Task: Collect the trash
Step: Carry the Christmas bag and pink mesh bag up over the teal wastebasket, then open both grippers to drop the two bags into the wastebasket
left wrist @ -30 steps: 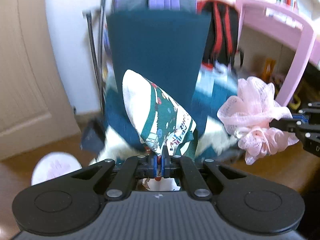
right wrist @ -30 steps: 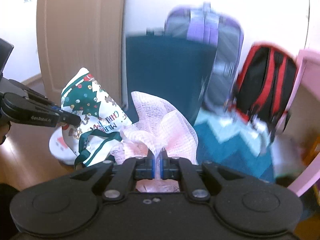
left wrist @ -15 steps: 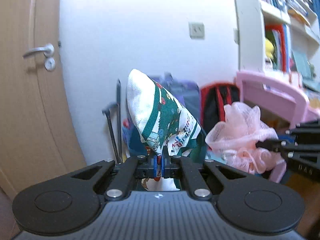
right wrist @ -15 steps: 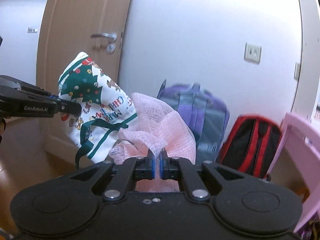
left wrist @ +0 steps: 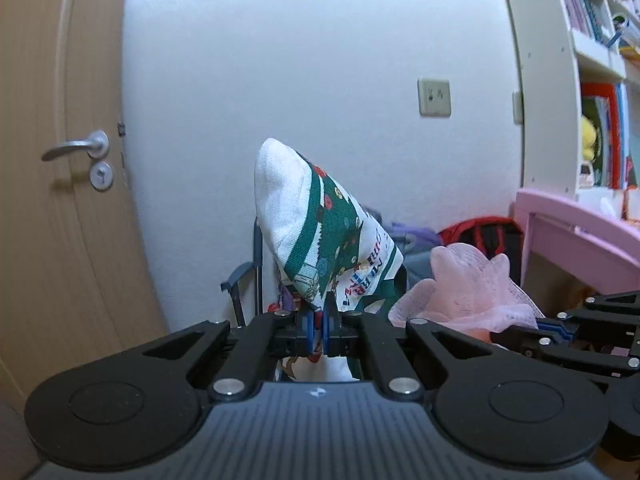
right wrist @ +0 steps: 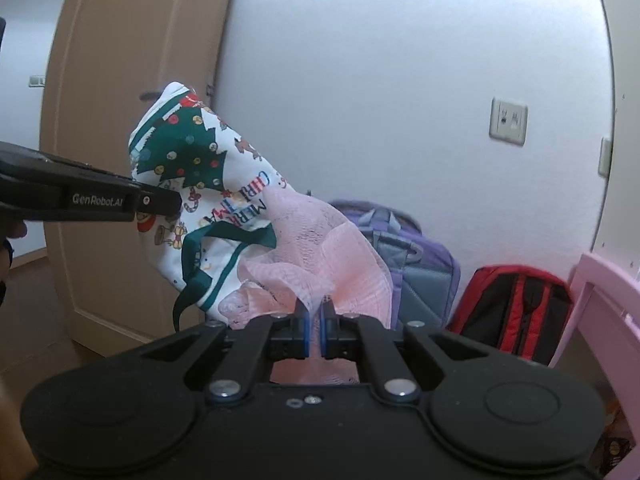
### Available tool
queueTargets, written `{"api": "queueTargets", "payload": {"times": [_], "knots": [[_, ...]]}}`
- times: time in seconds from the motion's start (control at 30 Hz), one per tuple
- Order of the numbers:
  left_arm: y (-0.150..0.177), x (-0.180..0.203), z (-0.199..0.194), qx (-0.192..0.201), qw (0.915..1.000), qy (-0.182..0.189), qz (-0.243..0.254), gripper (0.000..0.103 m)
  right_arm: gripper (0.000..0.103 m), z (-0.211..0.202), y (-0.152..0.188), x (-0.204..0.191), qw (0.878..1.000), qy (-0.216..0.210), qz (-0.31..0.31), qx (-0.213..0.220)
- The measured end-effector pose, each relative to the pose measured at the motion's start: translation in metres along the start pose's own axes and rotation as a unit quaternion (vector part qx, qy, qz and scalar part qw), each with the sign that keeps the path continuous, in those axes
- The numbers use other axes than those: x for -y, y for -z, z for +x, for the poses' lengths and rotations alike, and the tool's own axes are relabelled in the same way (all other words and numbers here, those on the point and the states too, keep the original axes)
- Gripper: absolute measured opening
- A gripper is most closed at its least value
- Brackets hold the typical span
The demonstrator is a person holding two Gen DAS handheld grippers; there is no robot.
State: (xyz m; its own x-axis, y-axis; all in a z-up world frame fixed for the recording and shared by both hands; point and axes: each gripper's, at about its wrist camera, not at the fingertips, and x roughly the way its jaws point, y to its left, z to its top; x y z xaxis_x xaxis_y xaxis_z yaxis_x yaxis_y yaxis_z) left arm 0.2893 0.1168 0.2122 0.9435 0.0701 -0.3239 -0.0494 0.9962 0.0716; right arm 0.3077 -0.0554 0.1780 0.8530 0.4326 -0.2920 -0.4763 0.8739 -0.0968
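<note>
Left gripper [left wrist: 319,322]: clenched on the lower edge of a Christmas cloth bag [left wrist: 320,240]; white fabric, green tree print, red lettering; the bag stands up and forward from the jaws, in front of the white wall [left wrist: 320,60], its green strap dangling below.

Right gripper [right wrist: 315,330]: clenched on a pink mesh puff [right wrist: 320,260]; the puff billows above the jaws, just right of the bag and apparently brushing it.

Reason for hold, as judged: both items pinched at one edge and carried clear of the floor, side by side, ready to go to a bin; no bin is visible in either view, so the drop point is unknown.

Landmark, the wall: wooden door [left wrist: 60,200] with lever handle [left wrist: 76,146] to its left; wall socket [left wrist: 435,97] on it; purple backpack [right wrist: 408,264] and red-and-black backpack [right wrist: 516,308] against its foot; pink furniture [left wrist: 580,232] and bookshelf [left wrist: 580,80] to its right.

Left wrist view alone: the door handle; shelf contents; a folded black frame [left wrist: 248,288] leaning at the wall.

Right wrist view alone: the left gripper side-on, with branding; the bag's full print and strap; the backpacks largely unobstructed; a person's hand [right wrist: 8,248] at the far left edge.
</note>
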Motion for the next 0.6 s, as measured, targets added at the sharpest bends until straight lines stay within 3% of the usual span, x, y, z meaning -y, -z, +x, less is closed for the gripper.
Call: {"api": "queueTargets", "payload": {"times": [0.37, 0.6], "knots": [[0.051, 0.006, 0.086, -0.08, 0.9968, 0.008, 0.008, 0.004, 0.005, 0.08, 0.036, -0.002, 0.998, -0.013, 0.009, -0.062], [0.075, 0.009, 0.131, -0.139, 0.9899, 0.016, 0.019, 0.004, 0.007, 0.12, 0.058, 0.002, 0.993, -0.024, 0.033, -0.115]]}}
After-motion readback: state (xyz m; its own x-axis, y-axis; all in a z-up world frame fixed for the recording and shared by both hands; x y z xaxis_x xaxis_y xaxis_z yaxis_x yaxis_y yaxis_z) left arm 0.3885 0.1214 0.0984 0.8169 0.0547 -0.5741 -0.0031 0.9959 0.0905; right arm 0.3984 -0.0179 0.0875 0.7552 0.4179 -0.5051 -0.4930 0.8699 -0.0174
